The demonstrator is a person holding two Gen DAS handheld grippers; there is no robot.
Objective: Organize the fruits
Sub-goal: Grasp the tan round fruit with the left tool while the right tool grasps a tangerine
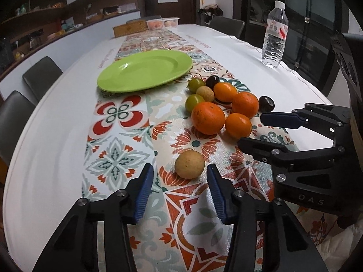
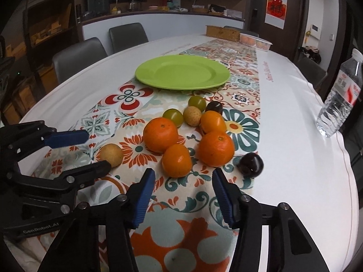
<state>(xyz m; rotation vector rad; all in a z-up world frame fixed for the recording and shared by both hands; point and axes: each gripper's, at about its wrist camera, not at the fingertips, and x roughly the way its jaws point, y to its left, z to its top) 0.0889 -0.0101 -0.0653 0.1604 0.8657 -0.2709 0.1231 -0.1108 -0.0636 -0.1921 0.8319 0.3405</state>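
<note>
Between your left tool [image 1: 179,188] tips, parted and empty, that tan fruit [image 1: 189,163] could roll off the tabletop [image 1: 56,149] if nudged.

You have a plain lime-green round plate [image 1: 145,72] on a table runner [image 1: 118,156] patterned with red, orange and teal floral tiles over a white tablecloth [image 1: 45,158]. Four orange citrus fruits [image 2: 160,134], two tan fruits [image 1: 189,163], two olive-green fruits [image 2: 172,116] and two dark maroon fruits [image 2: 251,164] lie there. Both black grippers carry ribbed blue pads [image 1: 143,190].
</note>
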